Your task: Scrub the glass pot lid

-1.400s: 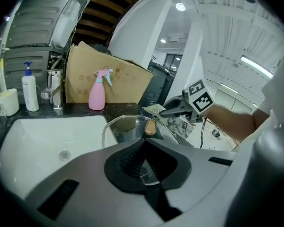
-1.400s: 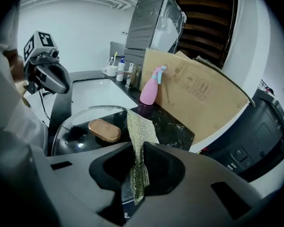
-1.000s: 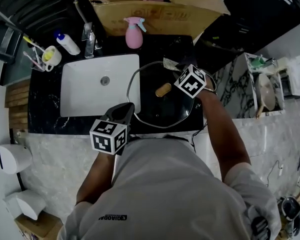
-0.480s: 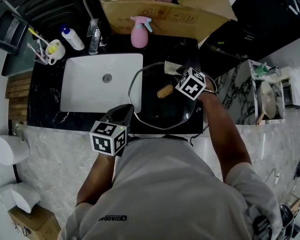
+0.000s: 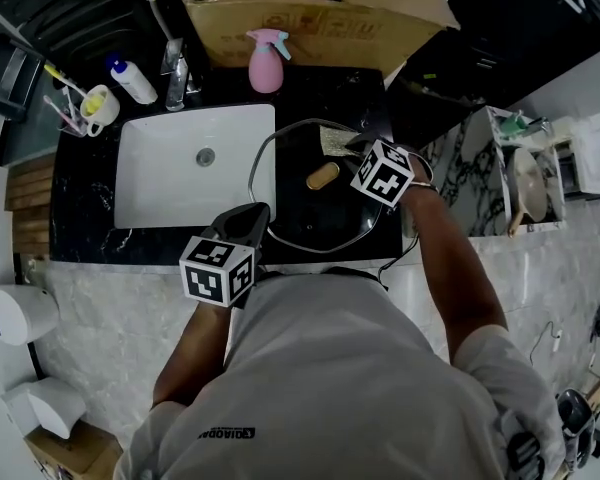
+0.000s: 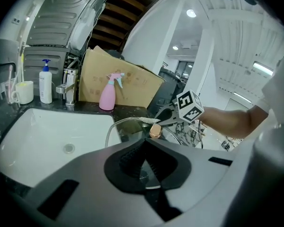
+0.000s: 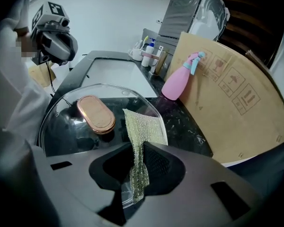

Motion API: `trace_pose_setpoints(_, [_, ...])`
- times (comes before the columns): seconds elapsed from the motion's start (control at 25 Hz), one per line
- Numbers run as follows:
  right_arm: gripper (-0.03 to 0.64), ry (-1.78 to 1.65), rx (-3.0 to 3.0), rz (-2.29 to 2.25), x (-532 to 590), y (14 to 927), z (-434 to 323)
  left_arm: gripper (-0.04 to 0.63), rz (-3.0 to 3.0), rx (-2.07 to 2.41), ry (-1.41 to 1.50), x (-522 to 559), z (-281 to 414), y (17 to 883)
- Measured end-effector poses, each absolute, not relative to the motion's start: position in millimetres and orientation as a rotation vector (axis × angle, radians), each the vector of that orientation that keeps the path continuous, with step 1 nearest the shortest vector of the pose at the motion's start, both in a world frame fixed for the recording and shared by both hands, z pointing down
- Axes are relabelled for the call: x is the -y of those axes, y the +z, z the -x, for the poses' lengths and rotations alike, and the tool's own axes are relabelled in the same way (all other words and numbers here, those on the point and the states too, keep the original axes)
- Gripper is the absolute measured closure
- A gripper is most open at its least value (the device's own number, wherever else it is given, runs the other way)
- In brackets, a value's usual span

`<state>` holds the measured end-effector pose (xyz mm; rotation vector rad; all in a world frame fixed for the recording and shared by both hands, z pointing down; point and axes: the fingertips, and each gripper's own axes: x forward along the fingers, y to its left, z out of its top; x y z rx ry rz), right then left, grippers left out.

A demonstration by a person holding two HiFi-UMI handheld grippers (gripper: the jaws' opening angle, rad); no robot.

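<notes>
We are gripping the round clear glass pot lid (image 5: pixel 298 210) at its near rim with our left gripper (image 5: pixel 252 218), our right gripper (image 5: pixel 356 149) holding a pale mesh cloth (image 5: pixel 332 140) on it.

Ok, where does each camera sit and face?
Head view: on the head, facing down at sink and glass pot lid; torso, arms show.
Left gripper view: on the left gripper, facing across the lid; fingers clamp its rim.
Right gripper view: on the right gripper, facing the lid; fingers pinch scrub cloth.
Shared: lid, spray bottle.
</notes>
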<state>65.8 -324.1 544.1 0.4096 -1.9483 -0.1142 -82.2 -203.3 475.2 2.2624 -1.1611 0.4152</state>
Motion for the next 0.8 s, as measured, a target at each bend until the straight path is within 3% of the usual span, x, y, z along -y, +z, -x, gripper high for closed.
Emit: trace_pose_setpoints(0.8, [0.529,-0.047,1.854,-0.594,274.0,546.4,-95.0,0.583,-2.347,0.971,0.471,187.0,75.7,478.2])
